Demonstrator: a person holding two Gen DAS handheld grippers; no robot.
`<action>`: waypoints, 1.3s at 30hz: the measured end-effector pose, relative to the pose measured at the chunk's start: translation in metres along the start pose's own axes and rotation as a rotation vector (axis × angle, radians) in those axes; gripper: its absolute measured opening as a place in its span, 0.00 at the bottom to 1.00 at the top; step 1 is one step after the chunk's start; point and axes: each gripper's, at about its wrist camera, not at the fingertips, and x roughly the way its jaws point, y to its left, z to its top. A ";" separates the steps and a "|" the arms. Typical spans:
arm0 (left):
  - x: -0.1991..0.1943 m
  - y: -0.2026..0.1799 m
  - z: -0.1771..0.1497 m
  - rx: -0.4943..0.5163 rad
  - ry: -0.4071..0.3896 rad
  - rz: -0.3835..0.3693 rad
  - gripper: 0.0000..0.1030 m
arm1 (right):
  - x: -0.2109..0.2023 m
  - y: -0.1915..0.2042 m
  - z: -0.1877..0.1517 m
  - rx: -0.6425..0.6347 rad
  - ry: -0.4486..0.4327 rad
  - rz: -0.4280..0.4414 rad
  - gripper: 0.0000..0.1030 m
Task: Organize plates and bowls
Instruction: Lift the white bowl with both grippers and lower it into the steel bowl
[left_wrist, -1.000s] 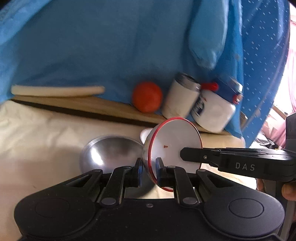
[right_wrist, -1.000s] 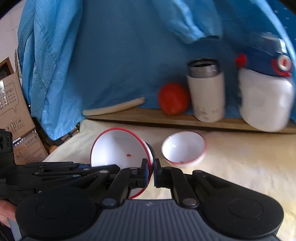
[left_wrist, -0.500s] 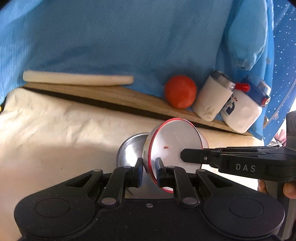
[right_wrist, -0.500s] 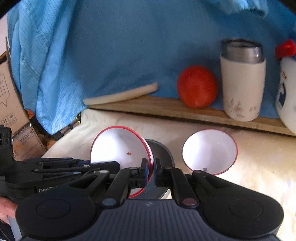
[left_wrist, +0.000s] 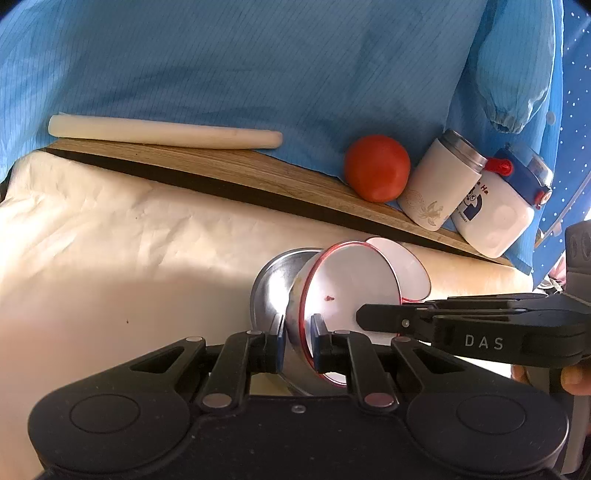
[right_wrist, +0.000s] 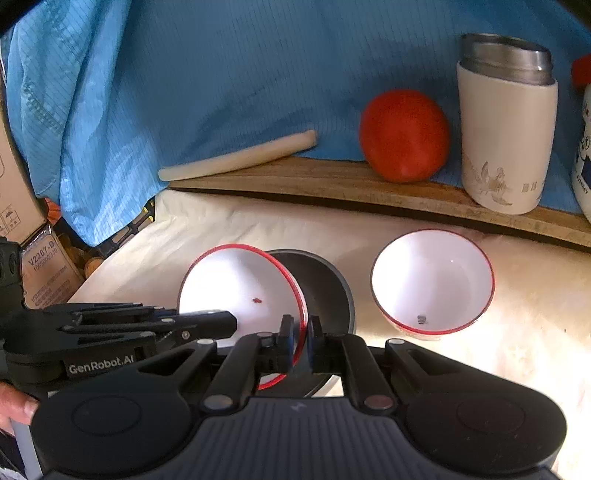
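Note:
A white bowl with a red rim (left_wrist: 351, 280) (right_wrist: 236, 284) is tilted on its side, and both grippers pinch its rim. My left gripper (left_wrist: 298, 341) is shut on its near rim; in the right wrist view it comes in from the left (right_wrist: 221, 325). My right gripper (right_wrist: 300, 341) is shut on the same rim; in the left wrist view it comes in from the right (left_wrist: 369, 317). A steel bowl (left_wrist: 273, 284) (right_wrist: 325, 288) sits on the table right behind it. A second red-rimmed white bowl (right_wrist: 432, 280) (left_wrist: 406, 266) stands upright to the right.
A wooden board (left_wrist: 229, 170) at the back carries a white stick (left_wrist: 162, 131), a red tomato (left_wrist: 376, 168), a white steel-lidded cup (right_wrist: 506, 125) and a white jar with blue lid (left_wrist: 502, 206). Blue cloth (left_wrist: 258, 62) hangs behind. Cardboard boxes (right_wrist: 40, 273) stand left of the table.
Both grippers have carried the tilted bowl lower and nearer the steel bowl. The back board and the second bowl look larger and closer in the right wrist view.

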 end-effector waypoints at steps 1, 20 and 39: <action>0.000 0.000 0.000 0.002 -0.001 0.000 0.14 | 0.000 -0.001 0.000 0.001 0.003 0.001 0.08; 0.006 -0.008 0.008 0.065 0.061 0.033 0.15 | 0.005 0.002 0.010 -0.025 0.084 -0.009 0.09; 0.016 -0.017 0.019 0.149 0.149 0.070 0.16 | 0.011 0.005 0.017 -0.038 0.198 -0.046 0.13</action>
